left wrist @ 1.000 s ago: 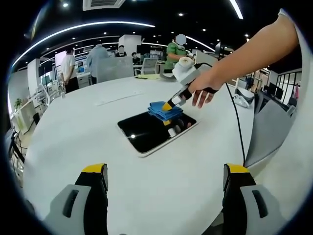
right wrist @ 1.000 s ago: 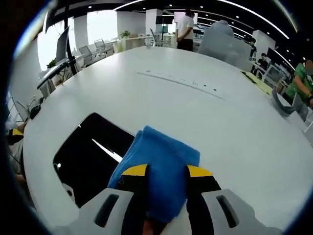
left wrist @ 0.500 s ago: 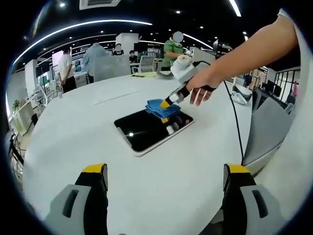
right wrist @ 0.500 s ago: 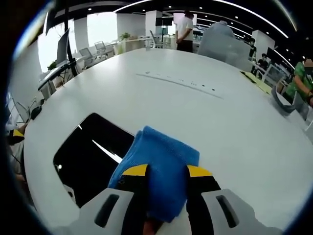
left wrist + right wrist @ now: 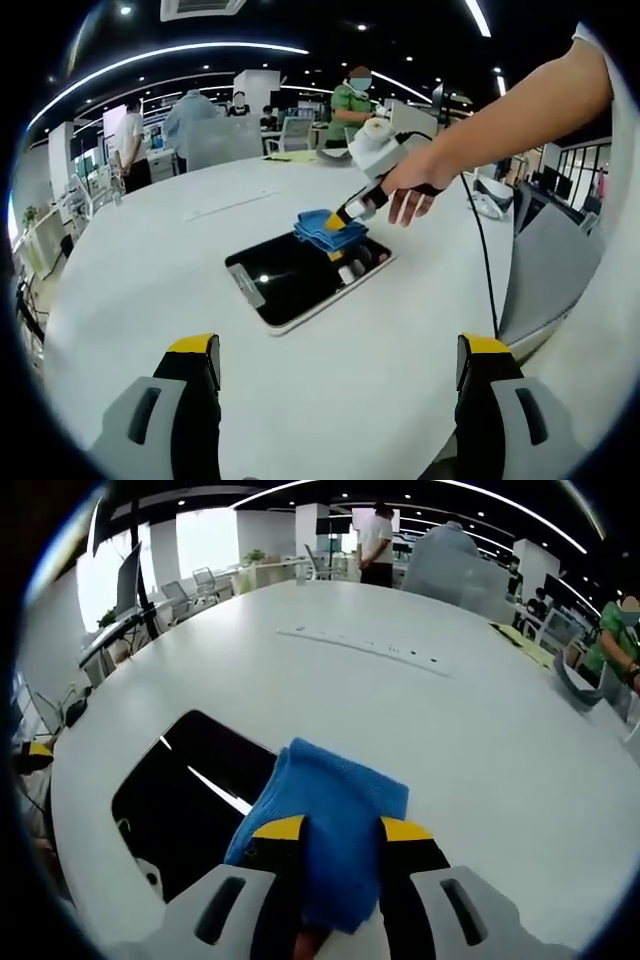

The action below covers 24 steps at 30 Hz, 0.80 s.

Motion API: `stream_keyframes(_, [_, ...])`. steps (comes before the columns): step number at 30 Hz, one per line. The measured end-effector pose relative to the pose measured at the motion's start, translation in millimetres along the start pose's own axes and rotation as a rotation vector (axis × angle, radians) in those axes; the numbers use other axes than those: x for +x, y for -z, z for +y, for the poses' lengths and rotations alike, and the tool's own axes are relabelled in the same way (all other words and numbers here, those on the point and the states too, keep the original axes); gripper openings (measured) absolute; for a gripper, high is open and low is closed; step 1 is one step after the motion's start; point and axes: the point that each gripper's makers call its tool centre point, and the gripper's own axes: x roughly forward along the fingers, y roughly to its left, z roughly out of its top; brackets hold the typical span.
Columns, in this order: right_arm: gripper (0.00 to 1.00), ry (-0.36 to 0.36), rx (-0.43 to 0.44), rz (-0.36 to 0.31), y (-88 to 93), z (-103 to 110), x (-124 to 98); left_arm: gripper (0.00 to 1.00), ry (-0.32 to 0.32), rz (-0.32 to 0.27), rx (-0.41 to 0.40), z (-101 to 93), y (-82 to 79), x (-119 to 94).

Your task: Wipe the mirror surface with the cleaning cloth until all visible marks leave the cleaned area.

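We start at the mirror [image 5: 305, 277], a dark rectangular slab with a pale rim that lies flat on the white round table [image 5: 150, 300]. Its glass reflects ceiling lights, and a pale smudge near one short end may be a mark — we cannot tell it from a reflection. The blue cleaning cloth [image 5: 330, 830] sits folded over the mirror's far corner, partly on the glass and partly over the edge. Our right tongs [image 5: 335, 855] are clamped on the cloth, which bulges between the yellow-tipped jaws; from the left gripper view we see those same tongs pressing the cloth down at that corner. Our left tongs [image 5: 335, 365] hang spread wide with nothing between them, well apart from the mirror. We judge the wiping to be at an early or middle stage — most of the glass lies uncovered and is yet to be passed over.
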Motion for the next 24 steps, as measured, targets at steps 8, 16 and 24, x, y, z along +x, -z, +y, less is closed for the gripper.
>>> stream_keyframes(8, [0.24, 0.009, 0.010, 0.002, 3.0, 1.5, -2.6, 0.99, 0.022, 0.001, 0.013, 0.7, -2.3, 4.6])
stream_keyframes(16, [0.23, 0.026, 0.020, -0.007, 5.6, 3.0, -5.0, 0.99, 0.029, 0.005, 0.019, 6.2, 0.3, 1.7])
stream_keyframes(24, [0.22, 0.032, 0.013, -0.014, 10.7, 8.1, -9.7, 0.99, 0.023, 0.014, 0.019, 9.8, 3.6, -2.1])
